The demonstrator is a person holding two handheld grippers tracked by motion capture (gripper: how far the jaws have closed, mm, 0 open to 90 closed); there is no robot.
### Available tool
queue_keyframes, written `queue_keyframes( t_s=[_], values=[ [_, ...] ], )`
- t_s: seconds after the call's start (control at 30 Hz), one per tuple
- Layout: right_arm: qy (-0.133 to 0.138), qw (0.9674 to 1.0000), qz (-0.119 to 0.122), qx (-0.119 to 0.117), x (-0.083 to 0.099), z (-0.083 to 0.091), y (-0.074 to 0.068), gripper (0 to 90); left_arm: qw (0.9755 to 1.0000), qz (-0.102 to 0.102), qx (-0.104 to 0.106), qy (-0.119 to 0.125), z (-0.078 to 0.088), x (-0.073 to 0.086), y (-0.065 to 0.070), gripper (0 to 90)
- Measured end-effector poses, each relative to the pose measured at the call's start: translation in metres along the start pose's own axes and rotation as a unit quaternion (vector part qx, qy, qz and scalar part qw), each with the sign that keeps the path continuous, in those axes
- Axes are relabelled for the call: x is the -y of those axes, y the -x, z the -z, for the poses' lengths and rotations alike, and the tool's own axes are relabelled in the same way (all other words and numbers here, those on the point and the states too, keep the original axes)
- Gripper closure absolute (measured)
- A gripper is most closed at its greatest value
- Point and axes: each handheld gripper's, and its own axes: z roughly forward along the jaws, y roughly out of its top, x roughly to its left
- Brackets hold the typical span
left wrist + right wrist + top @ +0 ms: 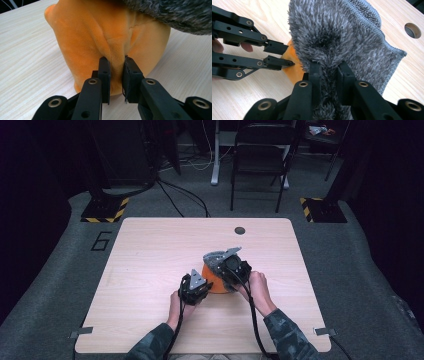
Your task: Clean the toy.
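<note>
An orange plush object [218,283] sits near the middle of the wooden table [150,250]. A grey fluffy cloth [218,255] is draped over its top. My left gripper [207,283] is at the plush's left side. In the left gripper view it [116,75] is shut on a fold of the orange plush [82,37], under the grey cloth [175,15]. My right gripper [226,263] is above the plush. In the right gripper view it [329,72] is shut on the cloth [342,35], with the orange plush [293,72] and the left gripper [283,56] beside it.
A round cable hole [240,230] [412,30] lies in the table beyond the plush. A black folding chair [260,160] and stand bases with yellow-black tape [105,210] stand on the floor past the far edge. Bare tabletop spreads to the left and right of the hands.
</note>
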Motion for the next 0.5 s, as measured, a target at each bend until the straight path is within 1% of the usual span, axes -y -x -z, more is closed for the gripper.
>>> queue_keyframes(
  t_s=[0.03, 0.07, 0.1, 0.13, 0.2, 0.23, 0.27, 0.33, 0.4, 0.47, 0.5],
  values=[
    [-0.001, 1.0000, -0.002, 0.001, 0.001, 0.000, 0.000, 76.7, 1.0000, -0.001, 0.000, 0.000, 0.000, 0.000, 0.000, 78.3],
    [-0.001, 1.0000, 0.005, -0.001, 0.001, -0.001, 0.002, 76.7, 1.0000, -0.004, 0.002, -0.002, 0.000, 0.000, 0.000, 78.3],
    [-0.006, 1.0000, -0.003, -0.003, 0.002, 0.000, 0.003, 76.7, 1.0000, -0.004, 0.002, -0.001, 0.000, 0.000, 0.000, 78.4],
    [-0.005, 1.0000, -0.004, -0.004, 0.003, 0.000, 0.004, 76.7, 1.0000, -0.005, 0.002, -0.001, 0.000, 0.000, 0.000, 78.3],
    [-0.005, 1.0000, -0.004, -0.007, 0.004, 0.000, 0.007, 76.7, 1.0000, -0.001, 0.004, 0.000, 0.000, 0.000, -0.001, 78.4],
    [-0.009, 0.9999, -0.007, -0.007, 0.005, 0.000, 0.008, 76.7, 1.0000, 0.001, 0.003, 0.002, 0.000, 0.000, -0.001, 78.4],
    [-0.014, 0.9998, -0.012, -0.006, 0.006, 0.001, 0.009, 76.7, 1.0000, 0.004, 0.007, 0.000, 0.000, 0.000, -0.002, 78.4],
    [-0.014, 0.9998, -0.014, -0.008, 0.009, 0.001, 0.014, 76.7, 0.9999, 0.006, 0.009, 0.001, 0.000, 0.000, -0.003, 78.4],
    [-0.021, 0.9994, -0.027, -0.010, 0.011, 0.001, 0.017, 76.7, 0.9999, 0.011, 0.013, 0.001, 0.000, 0.001, -0.005, 78.4],
    [-0.024, 0.9991, -0.034, -0.012, 0.014, 0.001, 0.023, 76.7, 0.9996, 0.020, 0.018, 0.002, 0.000, 0.001, -0.006, 78.4],
    [-0.031, 0.9986, -0.041, -0.015, 0.016, 0.000, 0.025, 76.7, 0.9996, 0.022, 0.020, 0.004, 0.000, 0.001, -0.007, 78.4]
  ],
)
